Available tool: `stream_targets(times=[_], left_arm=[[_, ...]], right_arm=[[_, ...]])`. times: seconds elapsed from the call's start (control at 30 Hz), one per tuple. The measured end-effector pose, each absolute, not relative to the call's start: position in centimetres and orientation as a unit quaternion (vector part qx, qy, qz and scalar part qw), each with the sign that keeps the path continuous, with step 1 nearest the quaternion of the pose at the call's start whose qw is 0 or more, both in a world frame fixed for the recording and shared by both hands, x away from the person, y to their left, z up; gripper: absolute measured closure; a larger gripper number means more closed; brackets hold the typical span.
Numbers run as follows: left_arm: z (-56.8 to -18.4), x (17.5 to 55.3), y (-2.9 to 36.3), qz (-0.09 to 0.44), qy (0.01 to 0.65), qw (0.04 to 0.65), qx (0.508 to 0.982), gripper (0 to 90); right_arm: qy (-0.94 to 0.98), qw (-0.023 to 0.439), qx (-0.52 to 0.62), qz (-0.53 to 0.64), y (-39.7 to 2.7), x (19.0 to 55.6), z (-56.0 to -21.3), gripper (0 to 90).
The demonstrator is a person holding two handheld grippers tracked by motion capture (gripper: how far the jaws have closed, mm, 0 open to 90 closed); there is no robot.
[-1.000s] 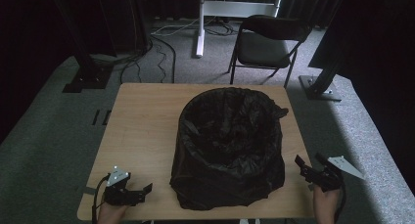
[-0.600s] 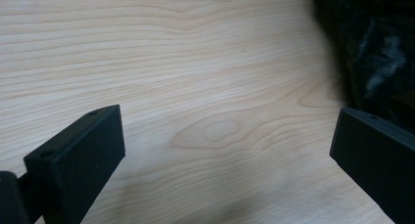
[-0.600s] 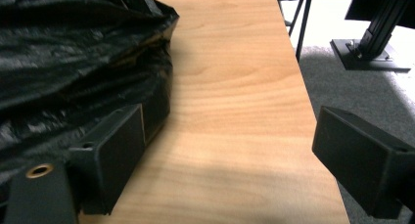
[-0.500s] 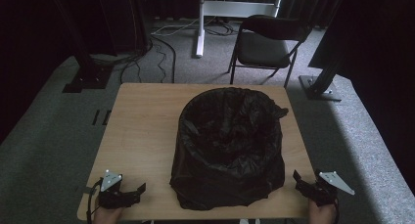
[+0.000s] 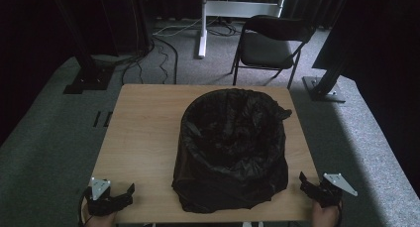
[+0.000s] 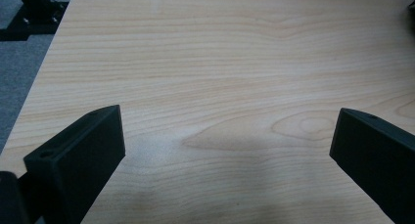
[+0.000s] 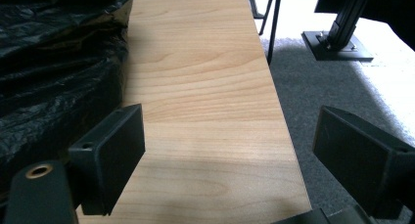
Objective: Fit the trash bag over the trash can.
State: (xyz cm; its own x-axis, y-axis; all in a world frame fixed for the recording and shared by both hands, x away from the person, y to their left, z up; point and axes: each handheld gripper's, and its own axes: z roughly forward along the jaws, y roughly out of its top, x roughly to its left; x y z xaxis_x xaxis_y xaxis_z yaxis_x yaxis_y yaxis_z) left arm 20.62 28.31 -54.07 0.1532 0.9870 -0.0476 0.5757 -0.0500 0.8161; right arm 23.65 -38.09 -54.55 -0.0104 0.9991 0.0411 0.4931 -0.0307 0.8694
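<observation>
A round bin lined with a black plastic bag point(image 5: 232, 146) stands on the wooden table point(image 5: 143, 138), right of centre; its crumpled liner point(image 7: 54, 62) lies along the left of the right gripper view. My left gripper point(image 5: 119, 197) hovers at the table's near left corner, open, with bare wood point(image 6: 225, 87) between its jaws. At the near right corner my right gripper point(image 5: 309, 185) is open too, one jaw over the wood and the other past the table's right edge. Neither one holds anything.
A dark folding chair point(image 5: 270, 46) stands behind the table, with a white stand point(image 5: 203, 24) and cables on the grey carpet. A black frame foot point(image 5: 324, 90) sits right of the table, another point(image 5: 86, 81) at the left. Bare wood spreads left of the bin.
Both grippers have drawn back toward the near edge of the table over the last second. The bin and its liner have not moved.
</observation>
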Motion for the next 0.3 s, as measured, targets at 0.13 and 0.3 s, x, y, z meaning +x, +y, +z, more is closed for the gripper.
stream_targets(times=[0.13,0.3], left_arm=[[-54.13,20.73,28.20,0.283,0.586,0.368,0.664,0.0],[-53.84,20.53,28.10,0.293,0.580,0.382,0.657,0.0]], right_arm=[[0.604,0.341,0.616,0.375,-38.17,23.61,-54.55,11.7],[0.597,0.342,0.619,0.378,-38.30,23.50,-54.54,11.7]])
